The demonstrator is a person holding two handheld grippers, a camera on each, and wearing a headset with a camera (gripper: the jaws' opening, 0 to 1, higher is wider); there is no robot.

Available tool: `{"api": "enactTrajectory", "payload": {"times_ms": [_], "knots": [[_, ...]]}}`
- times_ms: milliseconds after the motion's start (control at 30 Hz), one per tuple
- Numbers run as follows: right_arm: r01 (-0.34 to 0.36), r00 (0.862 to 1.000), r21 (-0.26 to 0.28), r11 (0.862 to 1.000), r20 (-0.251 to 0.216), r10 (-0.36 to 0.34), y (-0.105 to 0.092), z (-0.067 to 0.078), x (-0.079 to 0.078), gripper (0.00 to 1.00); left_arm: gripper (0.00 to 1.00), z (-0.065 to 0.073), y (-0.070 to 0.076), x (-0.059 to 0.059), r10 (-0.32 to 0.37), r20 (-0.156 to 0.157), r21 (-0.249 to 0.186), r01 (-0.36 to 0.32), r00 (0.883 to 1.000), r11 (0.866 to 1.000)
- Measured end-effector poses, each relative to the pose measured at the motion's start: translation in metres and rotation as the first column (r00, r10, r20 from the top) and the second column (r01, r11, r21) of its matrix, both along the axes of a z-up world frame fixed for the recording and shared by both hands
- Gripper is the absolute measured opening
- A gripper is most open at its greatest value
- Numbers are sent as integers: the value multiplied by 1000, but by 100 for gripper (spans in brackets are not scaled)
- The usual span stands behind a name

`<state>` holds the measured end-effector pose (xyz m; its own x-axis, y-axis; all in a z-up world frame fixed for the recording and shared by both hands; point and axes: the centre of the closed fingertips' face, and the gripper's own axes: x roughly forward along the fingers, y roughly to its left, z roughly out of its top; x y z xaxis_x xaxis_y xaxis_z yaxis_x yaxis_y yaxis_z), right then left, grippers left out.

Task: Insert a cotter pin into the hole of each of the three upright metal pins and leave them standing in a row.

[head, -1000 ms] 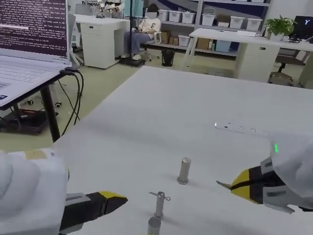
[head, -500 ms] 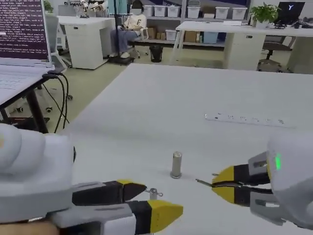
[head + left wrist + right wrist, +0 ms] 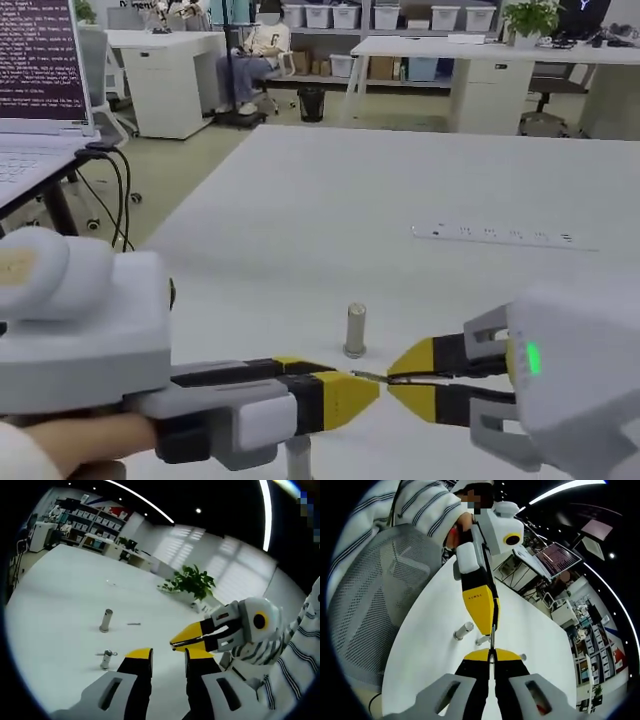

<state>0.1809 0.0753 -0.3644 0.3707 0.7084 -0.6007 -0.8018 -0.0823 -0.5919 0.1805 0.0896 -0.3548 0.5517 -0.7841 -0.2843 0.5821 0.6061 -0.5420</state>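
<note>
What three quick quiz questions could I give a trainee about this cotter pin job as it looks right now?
1. True or false: the right gripper is shut on a cotter pin.
2. In the left gripper view, the fitted pin, which has a cotter pin through it, stands: A) nearer the left gripper than the bare pin; B) farther off than the bare pin; C) tipped over flat.
3. Fill in: in the left gripper view, the left gripper's jaws stand ____.
Key: 1 true; 2 A; 3 open.
</note>
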Motion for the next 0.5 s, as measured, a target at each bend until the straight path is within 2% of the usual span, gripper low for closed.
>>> {"api": "enactTrajectory", "payload": {"times_ms": [167, 267, 500], "knots": [[-22, 1000, -13, 1000, -5, 22, 4, -4, -6, 0, 17, -1, -5, -1, -10, -14, -13, 10, 1000, 1000], [-25, 1000, -25, 999, 7, 25, 5, -5, -7, 0, 11, -3, -9, -3, -22, -22, -13, 22, 999, 1000], [-23, 1000, -18, 1000, 10, 24, 6, -3, -9, 0, 7, -8, -9, -5, -26, -30, 2, 27, 999, 1000]]}}
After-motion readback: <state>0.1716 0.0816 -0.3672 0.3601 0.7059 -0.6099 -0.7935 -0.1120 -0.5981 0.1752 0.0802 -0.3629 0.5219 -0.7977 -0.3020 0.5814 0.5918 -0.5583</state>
